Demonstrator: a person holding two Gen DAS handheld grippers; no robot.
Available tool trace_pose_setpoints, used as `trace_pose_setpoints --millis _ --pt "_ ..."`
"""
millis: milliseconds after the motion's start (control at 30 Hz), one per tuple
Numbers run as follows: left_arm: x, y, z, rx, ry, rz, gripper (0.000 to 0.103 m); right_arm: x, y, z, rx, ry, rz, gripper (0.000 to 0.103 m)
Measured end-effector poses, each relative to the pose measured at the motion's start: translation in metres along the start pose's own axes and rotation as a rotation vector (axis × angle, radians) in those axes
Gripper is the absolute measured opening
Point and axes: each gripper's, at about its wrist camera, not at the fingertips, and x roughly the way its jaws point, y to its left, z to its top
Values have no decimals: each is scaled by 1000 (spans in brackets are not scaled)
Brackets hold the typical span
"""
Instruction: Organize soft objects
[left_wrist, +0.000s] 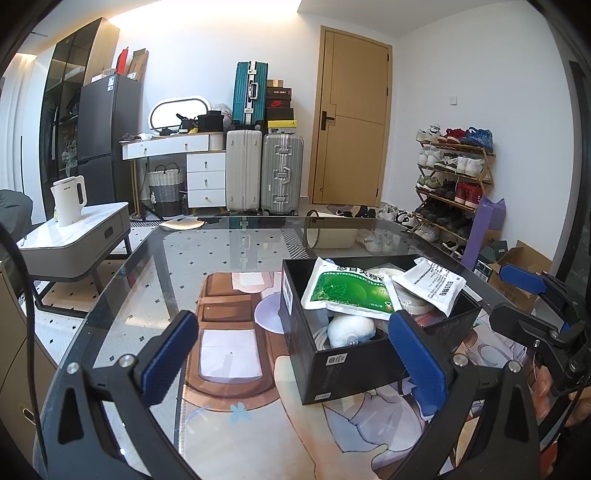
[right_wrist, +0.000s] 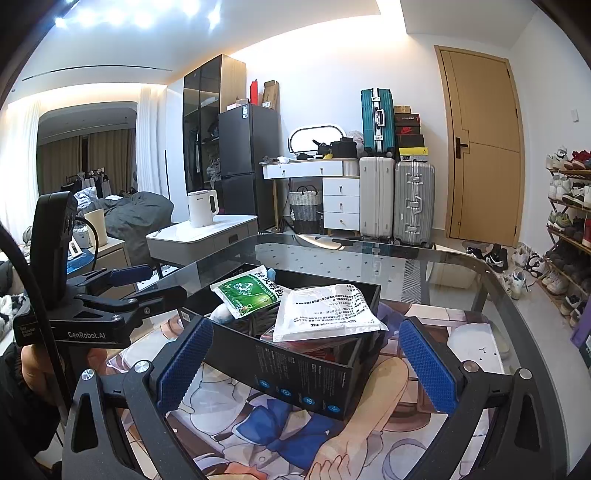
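The worktop (left_wrist: 155, 266) is a dark-rimmed sheet of clear glass with rounded corners; the patterned floor shows through its far half. A large printed cartoon mat (left_wrist: 236, 373) covers its near half. On the mat stands an open black box (left_wrist: 354, 373), set toward the right in the left wrist view, its rim level. The glass beyond the box is bare and reflects the room.
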Motion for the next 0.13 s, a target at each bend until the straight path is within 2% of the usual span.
trace_pose_setpoints --millis 133 --pt "0 0 0 2 4 0 103 0 0 0 -1 0 0 102"
